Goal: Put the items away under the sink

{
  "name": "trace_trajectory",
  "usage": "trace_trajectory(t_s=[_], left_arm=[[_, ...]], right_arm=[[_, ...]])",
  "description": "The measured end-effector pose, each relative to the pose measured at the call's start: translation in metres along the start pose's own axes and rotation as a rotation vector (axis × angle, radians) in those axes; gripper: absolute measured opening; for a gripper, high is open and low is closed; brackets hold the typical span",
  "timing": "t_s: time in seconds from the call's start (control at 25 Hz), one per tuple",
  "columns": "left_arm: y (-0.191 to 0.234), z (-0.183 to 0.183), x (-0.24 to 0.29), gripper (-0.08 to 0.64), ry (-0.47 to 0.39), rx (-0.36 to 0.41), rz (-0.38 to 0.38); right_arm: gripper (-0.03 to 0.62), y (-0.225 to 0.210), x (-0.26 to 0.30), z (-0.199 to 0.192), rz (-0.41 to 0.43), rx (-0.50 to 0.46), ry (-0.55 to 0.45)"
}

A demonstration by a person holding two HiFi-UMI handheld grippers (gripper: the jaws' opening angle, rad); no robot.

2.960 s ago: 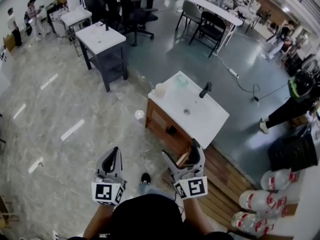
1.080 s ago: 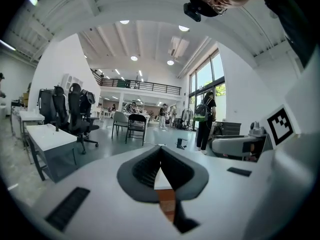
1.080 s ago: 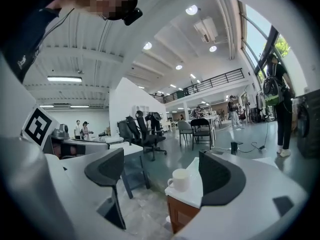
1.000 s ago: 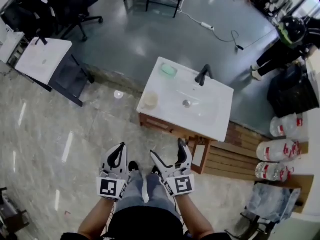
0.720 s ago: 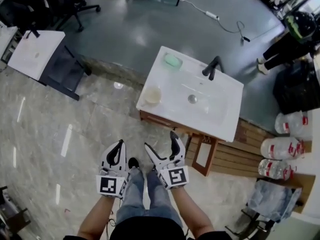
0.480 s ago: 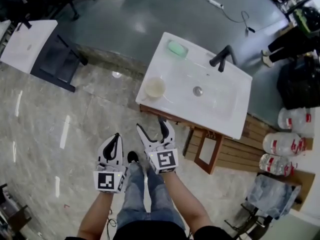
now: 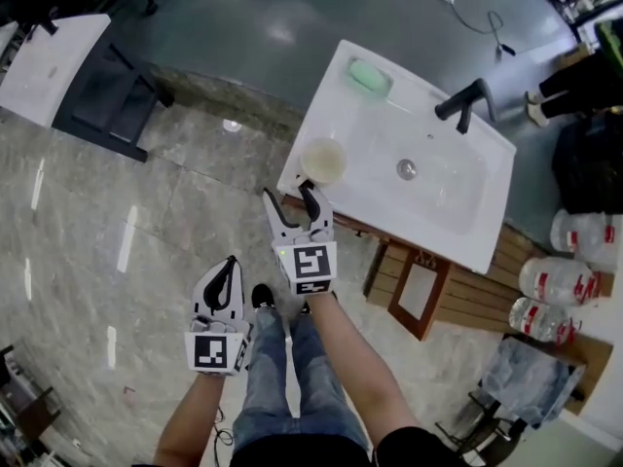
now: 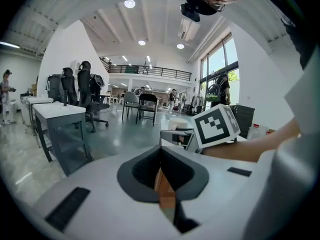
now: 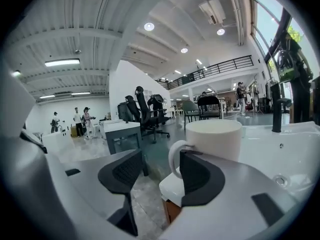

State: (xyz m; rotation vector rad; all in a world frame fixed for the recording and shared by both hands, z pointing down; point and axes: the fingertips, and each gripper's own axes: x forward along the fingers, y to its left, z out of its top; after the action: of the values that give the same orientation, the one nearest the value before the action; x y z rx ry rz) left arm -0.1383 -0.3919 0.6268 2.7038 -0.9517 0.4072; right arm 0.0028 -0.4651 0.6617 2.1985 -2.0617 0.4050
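1. Now the right tool is half open. Its jaws have just been closing, with the handle of the mug between them, unpinched.
2. The mug stands on the near corner of the sink.
3. The left tool is shut and empty over the floor, apart from the sink.

Right tool extended, jaws apart and just closing, pressing nothing; left tool lower, jaws together
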Motion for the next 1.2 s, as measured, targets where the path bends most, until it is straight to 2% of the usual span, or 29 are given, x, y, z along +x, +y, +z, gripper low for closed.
trace_trajectory(t_s=[0.16,0.36,0.52,0.68,0.88,1.04,1.2], left_arm=[[0.0,-0.008,-0.005,0.008,0.017,-0.039,0.011],[0.003,-0.012,-0.008,0.008,0.028,-0.034,0.009],[0.002,-0.011,-0.011,0.007,0.024,-0.031,0.007],[-0.001,-0.007,-0.011,0.008,0.024,-0.033,0.002],[-0.004,0.005,-0.013,0.008,0.014,0.011,-0.004],[-0.016,0.02,-0.012,0.007,-0.008,0.033,-0.034],[-0.045,0.037,-0.01,0.007,-0.044,0.026,-0.099]], right_arm=[[0.179,-0.004,0.007,0.0,-0.041,-0.029,-0.003],[0.051,-0.013,0.009,0.001,-0.077,-0.044,-0.024],[0.044,-0.012,0.006,0.003,-0.068,-0.091,-0.027],[0.043,-0.008,0.003,0.004,-0.044,-0.099,-0.029],[0.041,0.004,-0.012,0.018,-0.012,-0.12,-0.049],[0.041,0.012,-0.047,0.038,0.017,-0.206,-0.094],[0.041,0.013,-0.107,0.048,0.018,-0.246,-0.119]])
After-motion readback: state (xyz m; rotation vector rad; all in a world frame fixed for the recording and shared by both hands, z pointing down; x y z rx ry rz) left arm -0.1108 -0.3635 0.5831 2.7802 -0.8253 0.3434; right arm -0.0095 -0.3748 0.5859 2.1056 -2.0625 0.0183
